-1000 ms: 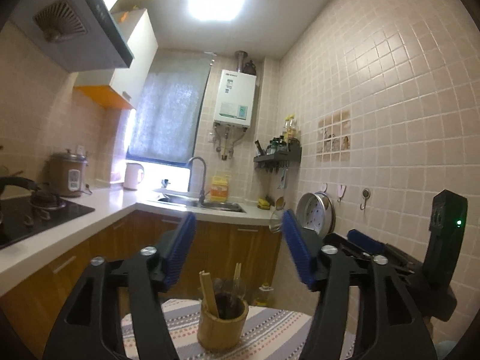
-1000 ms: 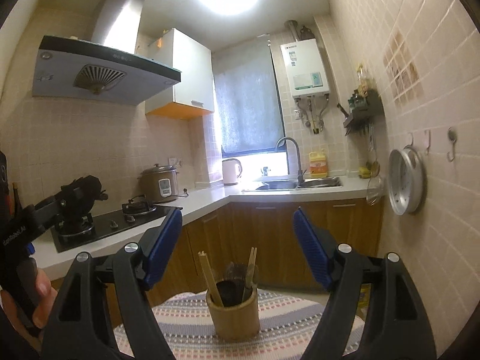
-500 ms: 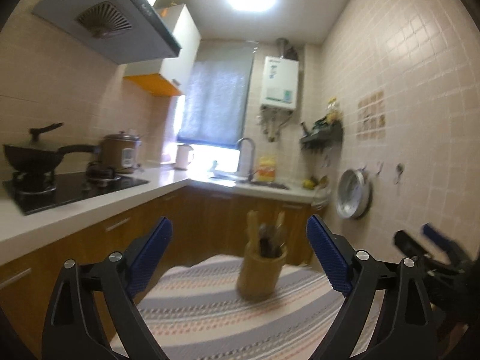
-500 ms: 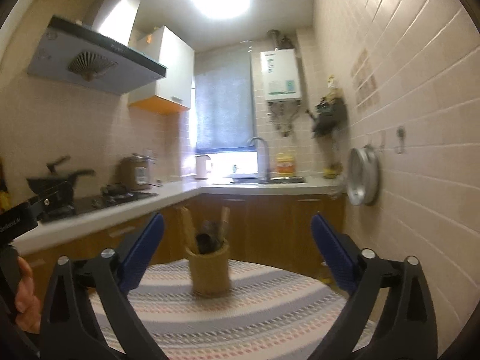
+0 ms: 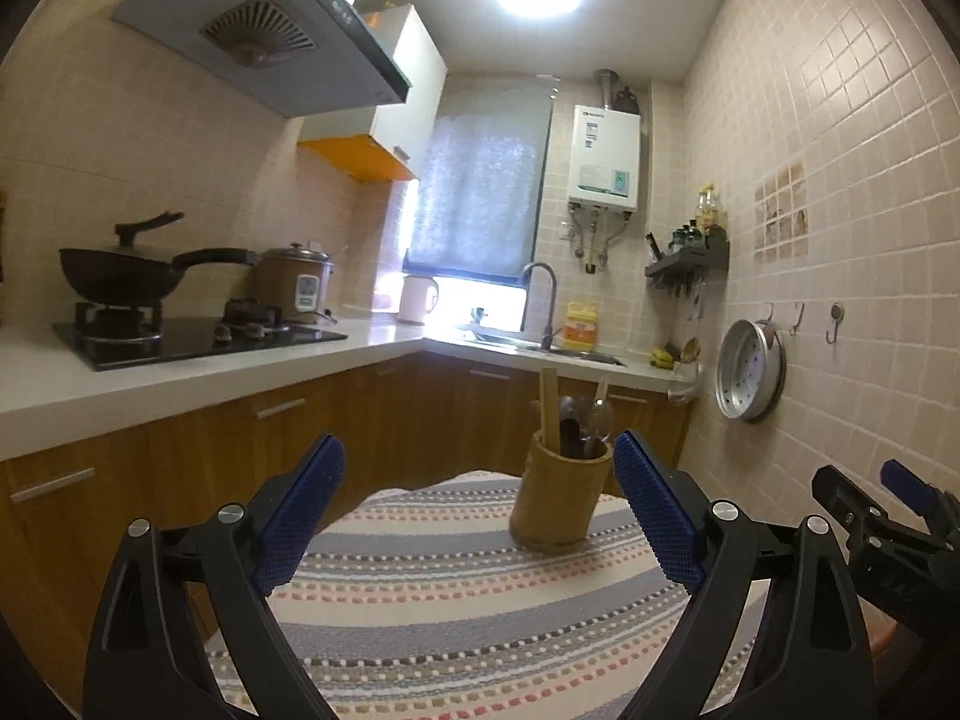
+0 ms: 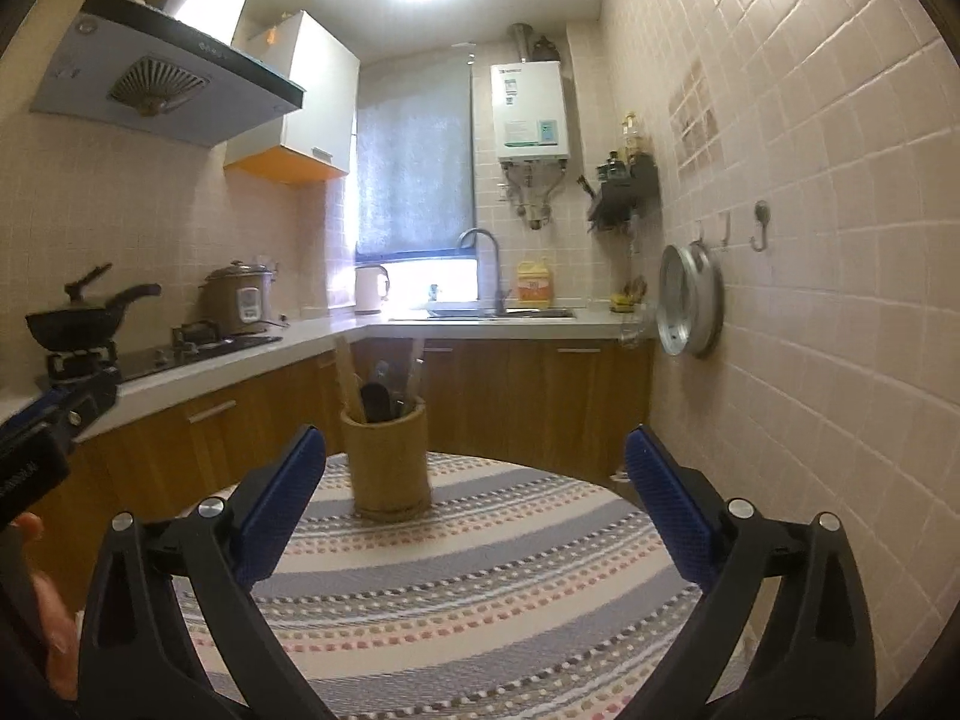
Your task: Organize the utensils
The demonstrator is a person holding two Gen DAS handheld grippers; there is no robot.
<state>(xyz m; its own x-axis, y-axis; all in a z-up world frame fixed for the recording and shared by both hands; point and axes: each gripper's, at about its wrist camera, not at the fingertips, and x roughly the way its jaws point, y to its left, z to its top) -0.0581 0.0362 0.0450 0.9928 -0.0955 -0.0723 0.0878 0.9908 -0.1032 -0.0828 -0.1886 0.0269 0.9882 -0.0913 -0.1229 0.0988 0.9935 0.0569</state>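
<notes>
A bamboo utensil holder (image 5: 561, 498) stands upright on a round table with a striped cloth (image 5: 456, 606). It holds chopsticks, spoons and dark utensils (image 5: 576, 420). It also shows in the right wrist view (image 6: 387, 459), with the utensils (image 6: 381, 390) sticking up. My left gripper (image 5: 480, 510) is open and empty, just short of the holder. My right gripper (image 6: 474, 504) is open and empty, with the holder ahead to its left. The right gripper also shows at the right edge of the left wrist view (image 5: 888, 516).
A kitchen counter (image 5: 198, 360) with a stove and wok (image 5: 120, 276) runs along the left. A sink (image 5: 540, 348) lies at the back. A tiled wall (image 6: 810, 300) with a hanging metal pan (image 6: 690, 300) is close on the right.
Both grippers have pulled back and risen from the holder, so it looks smaller and more of the table cloth shows. Both jaws stay open.
</notes>
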